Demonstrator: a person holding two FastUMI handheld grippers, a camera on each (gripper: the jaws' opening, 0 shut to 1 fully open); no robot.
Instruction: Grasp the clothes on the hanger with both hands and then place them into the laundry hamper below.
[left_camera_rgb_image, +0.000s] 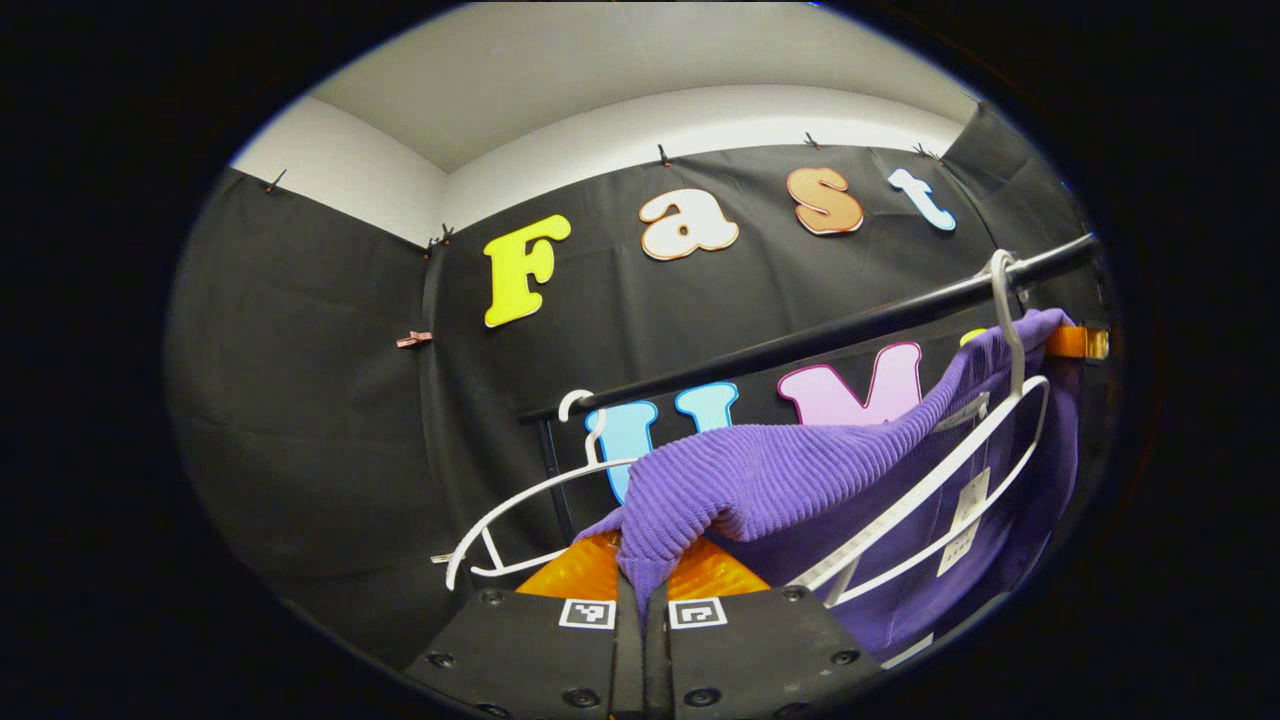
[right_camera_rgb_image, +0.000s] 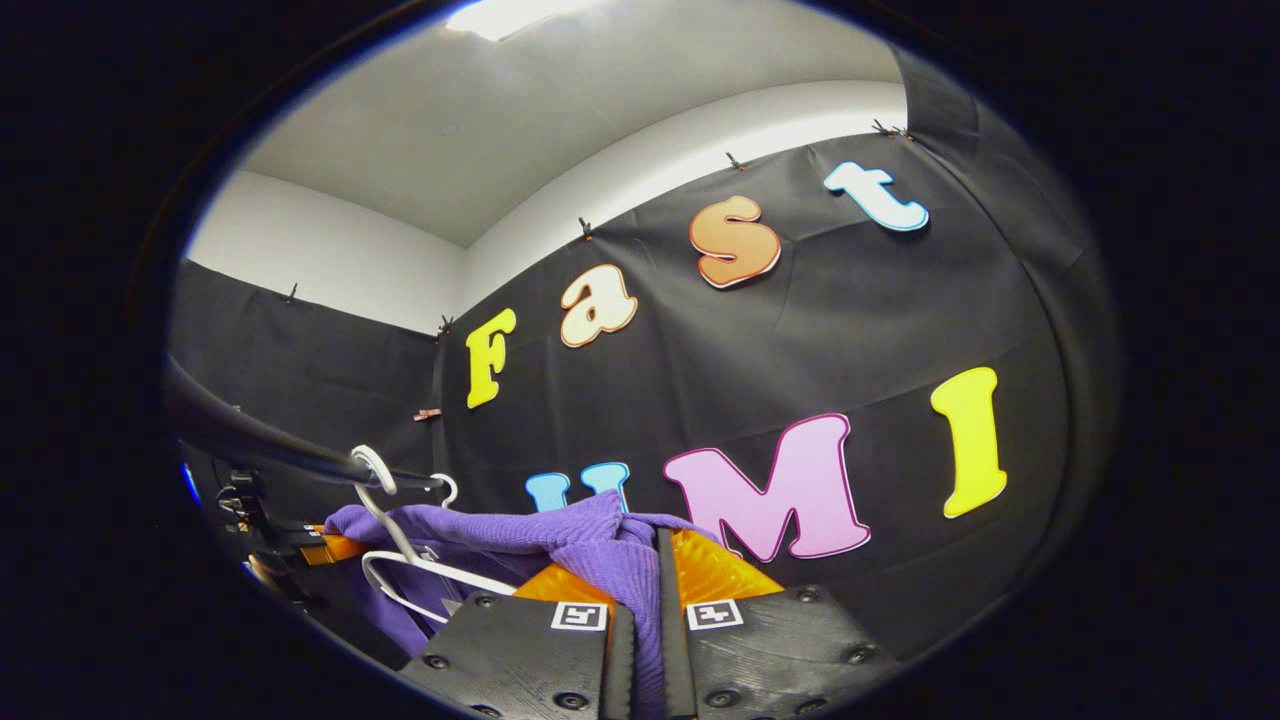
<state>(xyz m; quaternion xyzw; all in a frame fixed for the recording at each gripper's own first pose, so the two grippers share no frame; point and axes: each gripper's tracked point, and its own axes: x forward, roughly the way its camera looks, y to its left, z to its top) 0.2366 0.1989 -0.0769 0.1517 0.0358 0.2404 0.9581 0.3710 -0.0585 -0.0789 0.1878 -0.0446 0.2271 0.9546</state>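
Left gripper view showed a black rail (left_camera_rgb_image: 820, 335) running across the booth wall, high enough that whatever hung from it could drop to a hamper below, though that hamper lay out of sight. From the rail hung two white hangers: an empty one (left_camera_rgb_image: 520, 500) on the left and one (left_camera_rgb_image: 960, 470) on the right, with the purple sweater (left_camera_rgb_image: 800, 470) draped about the latter and stretched across toward the camera. The stretch came from the left claw (left_camera_rgb_image: 640, 585), closed on a fold of knit at the bottom of that view, apparently to draw the garment off its hanger. Right gripper view showed the right claw (right_camera_rgb_image: 640, 590) likewise clamped on purple knit, so the cloth was held at two points and would not sag or snag. A paper tag (left_camera_rgb_image: 968, 505) dangled near the hanger's arm.
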